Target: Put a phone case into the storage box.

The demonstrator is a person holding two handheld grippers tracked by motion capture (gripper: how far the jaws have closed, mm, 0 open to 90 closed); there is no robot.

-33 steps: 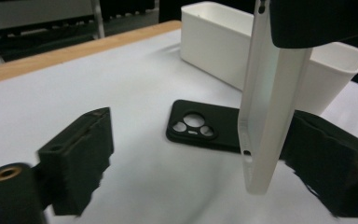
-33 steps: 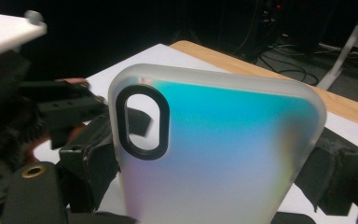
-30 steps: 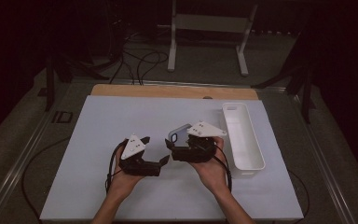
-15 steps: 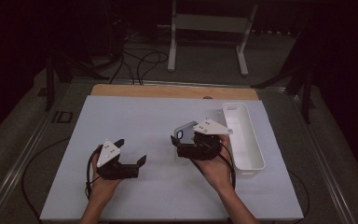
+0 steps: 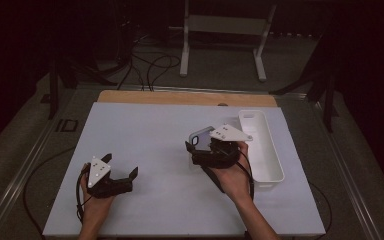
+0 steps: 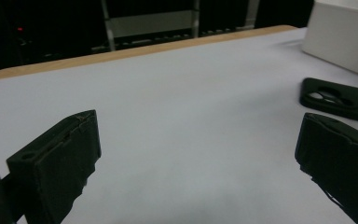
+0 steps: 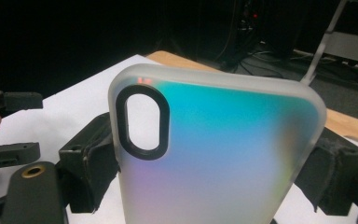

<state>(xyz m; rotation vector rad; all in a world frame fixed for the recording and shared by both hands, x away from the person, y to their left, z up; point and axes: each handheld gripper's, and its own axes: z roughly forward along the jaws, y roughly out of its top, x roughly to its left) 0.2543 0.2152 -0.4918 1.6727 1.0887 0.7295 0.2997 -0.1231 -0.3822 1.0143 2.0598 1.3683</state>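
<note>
A frosted, iridescent phone case (image 7: 223, 149) with a black camera ring stands upright between the jaws of my right gripper (image 7: 214, 154), which is shut on its two long sides. From above, that case (image 5: 201, 135) and the right gripper (image 5: 198, 148) sit right of the table's middle. A black phone case (image 6: 340, 97) lies flat on the white table; in the high view it (image 5: 215, 179) lies partly under the right hand. My left gripper (image 5: 121, 165) hovers at the front left, open and holding nothing, its jaws (image 6: 198, 140) wide apart.
A long white tray (image 5: 272, 165) lies along the right side of the white table sheet (image 5: 150, 130), just beyond the right hand. A wooden strip (image 5: 180, 97) borders the far edge. Cables and a metal stand are on the floor behind.
My left gripper has moved left and a little toward the person, away from the right gripper. The right gripper has hardly shifted and still holds the frosted case.
</note>
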